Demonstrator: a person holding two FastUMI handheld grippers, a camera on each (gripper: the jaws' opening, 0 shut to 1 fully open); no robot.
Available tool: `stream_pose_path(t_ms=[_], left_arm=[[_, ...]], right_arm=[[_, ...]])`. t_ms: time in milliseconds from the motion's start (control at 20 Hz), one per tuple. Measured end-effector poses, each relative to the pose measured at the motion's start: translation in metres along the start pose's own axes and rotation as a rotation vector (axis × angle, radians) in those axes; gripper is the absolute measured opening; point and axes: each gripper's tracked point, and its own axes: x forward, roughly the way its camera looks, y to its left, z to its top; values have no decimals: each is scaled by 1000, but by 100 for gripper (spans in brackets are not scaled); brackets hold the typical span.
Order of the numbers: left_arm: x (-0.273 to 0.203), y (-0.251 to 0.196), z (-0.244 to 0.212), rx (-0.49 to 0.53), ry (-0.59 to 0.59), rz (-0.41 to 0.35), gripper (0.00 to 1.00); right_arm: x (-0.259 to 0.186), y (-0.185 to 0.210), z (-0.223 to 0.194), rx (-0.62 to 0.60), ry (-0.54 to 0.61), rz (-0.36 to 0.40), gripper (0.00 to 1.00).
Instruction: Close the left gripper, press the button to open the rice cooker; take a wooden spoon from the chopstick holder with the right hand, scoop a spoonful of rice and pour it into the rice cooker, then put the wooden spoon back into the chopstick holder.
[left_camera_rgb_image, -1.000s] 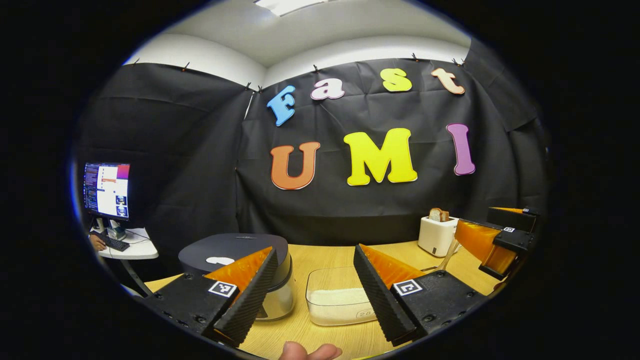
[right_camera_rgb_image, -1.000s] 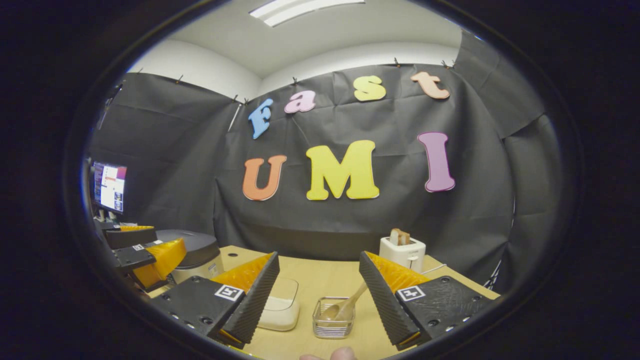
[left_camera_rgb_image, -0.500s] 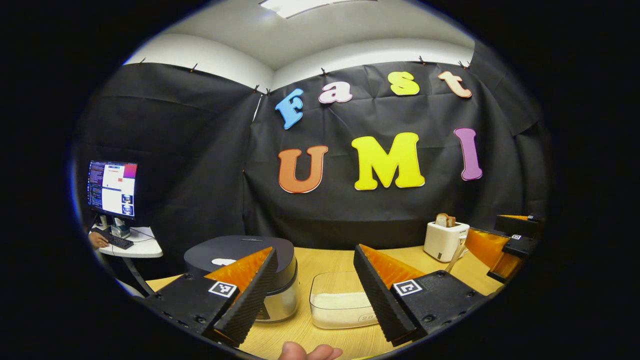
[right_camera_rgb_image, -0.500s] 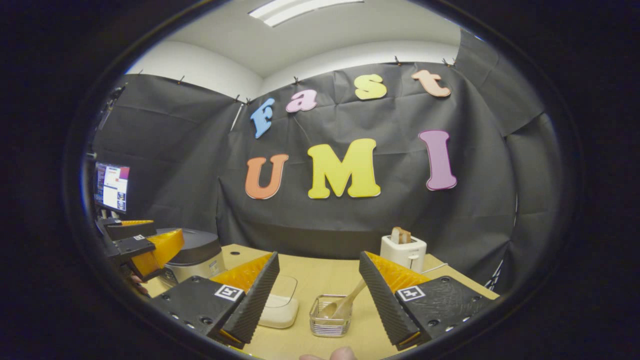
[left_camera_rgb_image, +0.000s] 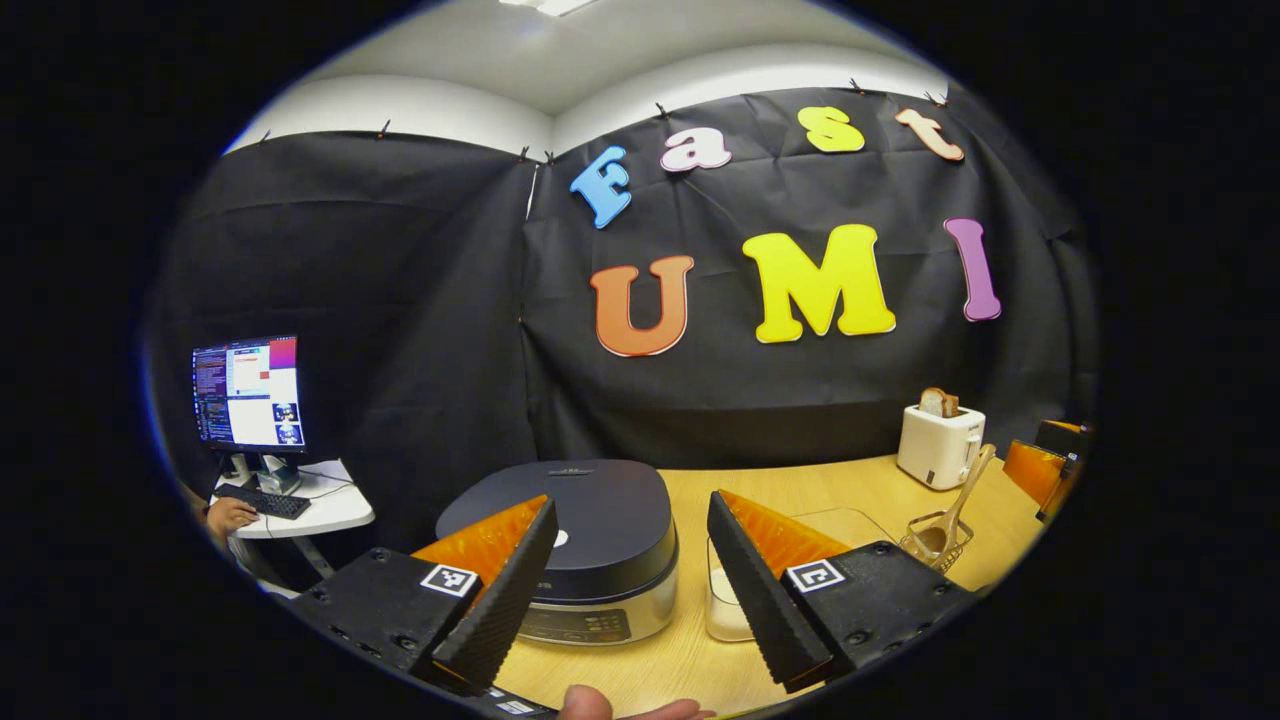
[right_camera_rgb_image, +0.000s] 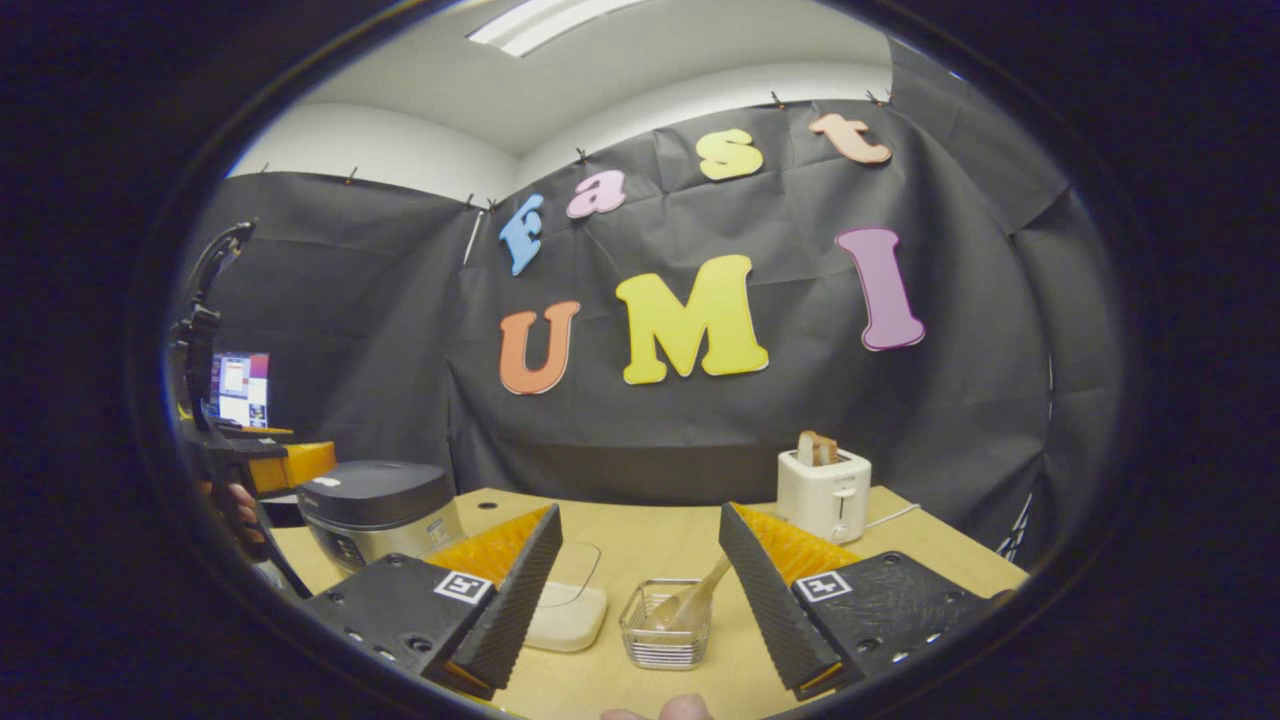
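Now, in the left gripper view, the left tool (left_camera_rgb_image: 628, 585) hangs with its fingers spread wide and nothing between them, pointed at the rice cooker (left_camera_rgb_image: 585, 545), which sits lid down on the wooden counter (left_camera_rgb_image: 800, 490). Just right of the cooker stands the clear rice container (left_camera_rgb_image: 790, 560), partly hidden by a finger, and farther right the chopstick holder (left_camera_rgb_image: 932, 540) with the wooden spoon (left_camera_rgb_image: 960, 495) leaning out of it, near a white toaster (left_camera_rgb_image: 940, 445). A monitor (left_camera_rgb_image: 250, 392) stands off to the left. The step in hand looks like shutting this tool first, so the joined tips make one firm point, then pressing squarely on the lid's release; I cannot make out the button itself. In the right gripper view, the right tool (right_camera_rgb_image: 640, 600) is likewise spread and empty, aimed at the holder and spoon just ahead of it. It would do well to wait clear of the cooker until the lid is up.
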Motion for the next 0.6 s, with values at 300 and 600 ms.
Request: stream_pose_path(t_ms=[300, 600], left_arm=[[15, 26, -1, -14, 146, -16, 75], [37, 48, -23, -99, 381, -24, 53]], right_arm=[[-1, -7, 2, -44, -43, 1, 94], [-2, -23, -3, 5, -40, 8, 94]])
